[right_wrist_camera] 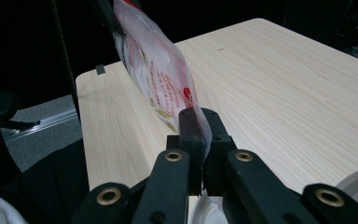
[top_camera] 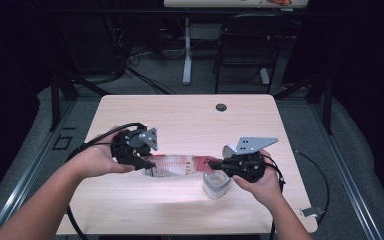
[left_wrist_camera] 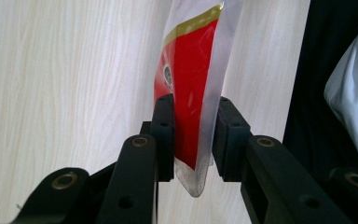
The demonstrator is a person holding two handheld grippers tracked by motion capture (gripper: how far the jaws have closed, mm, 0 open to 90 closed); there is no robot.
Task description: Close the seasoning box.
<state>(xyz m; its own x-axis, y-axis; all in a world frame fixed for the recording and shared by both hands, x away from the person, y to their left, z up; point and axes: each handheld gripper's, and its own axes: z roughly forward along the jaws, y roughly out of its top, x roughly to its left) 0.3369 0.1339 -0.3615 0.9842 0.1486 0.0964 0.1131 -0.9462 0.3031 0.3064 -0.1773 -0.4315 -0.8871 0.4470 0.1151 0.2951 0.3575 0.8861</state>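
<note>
Left gripper (top_camera: 147, 161) at 9 o'clock pinches one end of the red-and-clear packet (top_camera: 177, 165), which hangs stretched above the counter (top_camera: 190, 117); its own view shows the jaws clamped on the sealed edge. Right gripper (top_camera: 214, 163) at 3 o'clock, pinching the other end, above a clear cup (top_camera: 216, 185) seen whole from high.

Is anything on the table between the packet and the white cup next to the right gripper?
Nothing visible. The packet hangs stretched between the left gripper and right gripper, both shut on its ends. The white cup stands just below the right end, with bare table around it.
</note>
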